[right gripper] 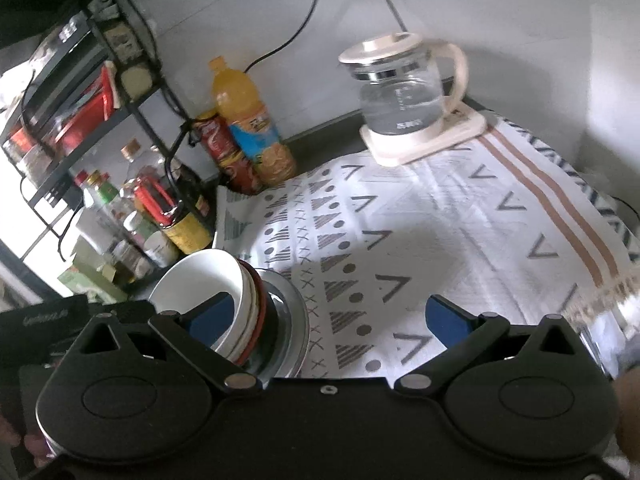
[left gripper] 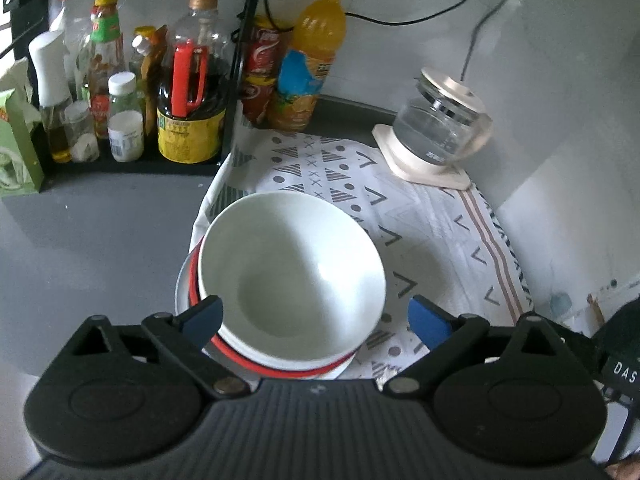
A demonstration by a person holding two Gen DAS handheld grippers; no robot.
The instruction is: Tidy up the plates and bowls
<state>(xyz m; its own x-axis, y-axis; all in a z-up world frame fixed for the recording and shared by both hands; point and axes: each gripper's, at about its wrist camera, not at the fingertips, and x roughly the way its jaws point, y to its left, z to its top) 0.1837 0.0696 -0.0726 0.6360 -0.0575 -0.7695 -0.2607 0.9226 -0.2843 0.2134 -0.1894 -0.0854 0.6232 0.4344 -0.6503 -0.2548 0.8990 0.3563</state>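
Note:
A white bowl (left gripper: 292,268) sits on top of a stack of bowls, one with a red rim (left gripper: 280,368), which rests on a silver plate (right gripper: 294,320) on the patterned cloth (left gripper: 432,240). My left gripper (left gripper: 316,316) is open just above the stack, its blue pads (left gripper: 426,320) either side of the bowl's near rim and not touching it. In the right wrist view the same stack (right gripper: 224,280) is at the lower left. My right gripper (right gripper: 328,318) is open and empty, to the right of the stack, over the cloth.
A black rack of sauce and oil bottles (left gripper: 120,92) stands at the left. An orange drink bottle (left gripper: 308,60) and a red can (left gripper: 260,68) stand at the back. A glass kettle (left gripper: 440,124) on its base is at the back right, with cables on the wall.

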